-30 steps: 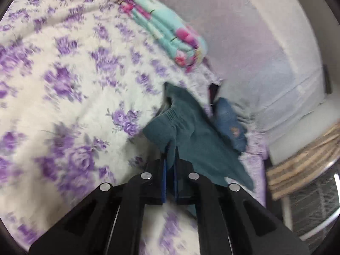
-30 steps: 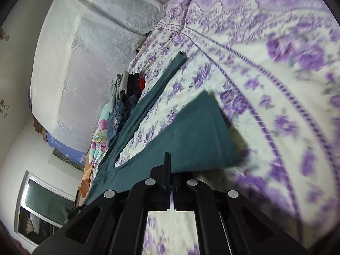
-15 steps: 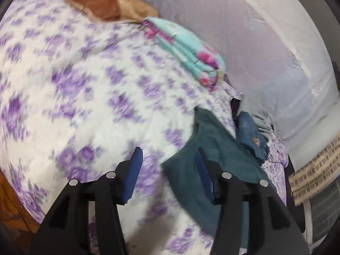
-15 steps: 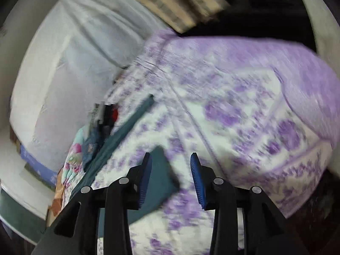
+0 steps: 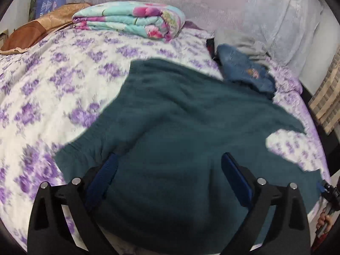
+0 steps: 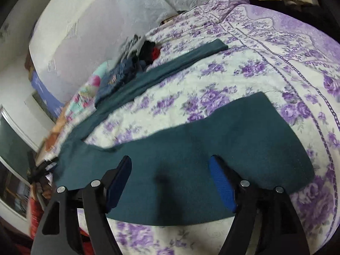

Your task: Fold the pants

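Observation:
Dark teal pants (image 5: 180, 127) lie spread flat on the purple-flowered bedspread (image 5: 53, 80). My left gripper (image 5: 169, 159) is open and empty, hovering just above the waist end of the pants. In the right wrist view the two legs lie apart: the near leg (image 6: 223, 133) under my right gripper (image 6: 170, 160), the far leg (image 6: 170, 68) stretching toward the back. My right gripper is open and empty, over the near leg.
A folded turquoise floral blanket (image 5: 131, 19) and a brown pillow (image 5: 38, 27) lie at the head of the bed. Blue jeans (image 5: 246, 72) and a pile of clothes (image 6: 136, 57) sit by the white wall. The bed's edge drops off at the right (image 5: 314, 127).
Both grippers were shut on the pants one second ago, opened and let go half a second ago. The pants now lie flat, and both grippers hover open close over them.

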`<state>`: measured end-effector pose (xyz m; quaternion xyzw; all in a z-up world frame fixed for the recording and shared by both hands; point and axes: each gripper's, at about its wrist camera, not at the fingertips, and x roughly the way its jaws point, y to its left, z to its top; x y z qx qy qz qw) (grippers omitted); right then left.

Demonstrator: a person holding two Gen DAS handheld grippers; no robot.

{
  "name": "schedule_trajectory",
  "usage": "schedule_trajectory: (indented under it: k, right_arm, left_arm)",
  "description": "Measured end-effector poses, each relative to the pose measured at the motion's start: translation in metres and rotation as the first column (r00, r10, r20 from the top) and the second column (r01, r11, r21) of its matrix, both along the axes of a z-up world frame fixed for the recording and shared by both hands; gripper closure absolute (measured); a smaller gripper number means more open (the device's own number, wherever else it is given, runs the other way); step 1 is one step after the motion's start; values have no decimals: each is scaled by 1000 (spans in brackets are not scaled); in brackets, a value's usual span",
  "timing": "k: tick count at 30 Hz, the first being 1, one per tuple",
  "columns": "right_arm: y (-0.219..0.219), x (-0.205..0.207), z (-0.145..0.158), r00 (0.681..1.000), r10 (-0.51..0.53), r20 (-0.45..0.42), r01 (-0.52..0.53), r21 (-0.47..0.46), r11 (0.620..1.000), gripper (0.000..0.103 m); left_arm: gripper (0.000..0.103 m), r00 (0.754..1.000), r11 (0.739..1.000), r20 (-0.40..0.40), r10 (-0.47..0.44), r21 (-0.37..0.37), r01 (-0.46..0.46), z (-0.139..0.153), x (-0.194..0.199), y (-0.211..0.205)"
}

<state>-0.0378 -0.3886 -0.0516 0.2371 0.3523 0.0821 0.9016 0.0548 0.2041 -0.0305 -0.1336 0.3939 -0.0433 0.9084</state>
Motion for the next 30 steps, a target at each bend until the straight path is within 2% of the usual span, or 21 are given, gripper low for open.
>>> schedule_trajectory:
  k: [2, 3, 6, 8, 9, 11, 13, 15, 16, 17, 18, 19, 20, 21, 22, 23, 25, 27, 28, 30]
  right_arm:
    - [-4, 0, 6, 1000, -11, 26, 10, 37, 999, 25]
    - [-4, -4, 8, 999, -14, 49, 12, 46, 999, 20]
    - [0, 4, 16, 992, -30, 126, 20, 78, 997, 9]
    - [8, 14, 17, 991, -13, 132, 0, 100, 995, 7]
    - [13, 18, 15, 992, -5, 125, -7, 100, 995, 7]
    - [23, 27, 14, 994, 9, 105, -17, 71, 997, 5]
    - [34, 34, 16, 996, 20, 92, -22, 20, 1000, 4]
    - [41, 41, 23, 995, 36, 95, -35, -14, 999, 4]
    - [44, 43, 28, 993, 50, 106, -48, -25, 999, 4]
    - [49, 47, 38, 985, 82, 152, -77, -40, 996, 4]
    - [52, 49, 45, 977, 101, 189, -92, -58, 994, 4]
    - [58, 53, 54, 969, 121, 216, -105, -87, 991, 4]
    - [66, 63, 64, 958, 168, 232, -142, -125, 982, 4]
    - [74, 73, 71, 946, 220, 239, -188, -150, 971, 4]
    - [85, 91, 78, 932, 280, 229, -236, -202, 951, 4]
    - [93, 104, 82, 927, 312, 210, -260, -240, 935, 4]
    - [107, 137, 86, 911, 374, 175, -315, -288, 904, 6]
    - [124, 182, 85, 894, 429, 126, -377, -305, 875, 20]
    - [130, 196, 84, 888, 446, 109, -398, -303, 866, 24]
    - [146, 233, 78, 872, 485, 60, -440, -333, 834, 39]
  left_arm:
    - [7, 997, 999, 64, 40, -37, -37, 25, 4, 18]
    - [5, 994, 997, 88, 72, -47, -69, 35, 10, 29]
    - [5, 987, 991, 97, 127, -56, -122, 48, 41, 55]
    - [5, 982, 982, 54, 180, -74, -176, 43, 80, 78]
    - [5, 982, 979, 35, 187, -93, -183, 40, 87, 84]
    - [6, 987, 966, -29, 157, -201, -160, 25, 116, 97]
    - [6, 992, 958, -85, 91, -264, -111, 12, 141, 96]
    - [8, 992, 974, -118, 36, -218, -61, 5, 157, 82]
    - [11, 990, 985, -139, 5, -169, -29, 0, 167, 73]
    - [18, 987, 988, -160, -24, -152, -1, -5, 174, 68]
    - [21, 982, 988, -179, -56, -150, 29, -10, 180, 63]
    - [21, 983, 990, -170, -67, -136, 44, -13, 184, 60]
    - [28, 986, 990, -144, -81, -129, 62, -13, 184, 58]
    - [45, 988, 988, -119, -100, -128, 85, -12, 184, 57]
    - [57, 988, 983, -85, -132, -138, 120, -11, 181, 56]
    - [77, 986, 977, -68, -156, -157, 143, -10, 184, 56]
    - [81, 982, 968, -25, -185, -178, 178, -6, 181, 55]
    - [81, 981, 971, 17, -194, -138, 194, 1, 177, 50]
    - [81, 979, 973, 45, -198, -109, 202, 6, 175, 47]
    - [81, 977, 974, 76, -199, -95, 205, 12, 173, 47]
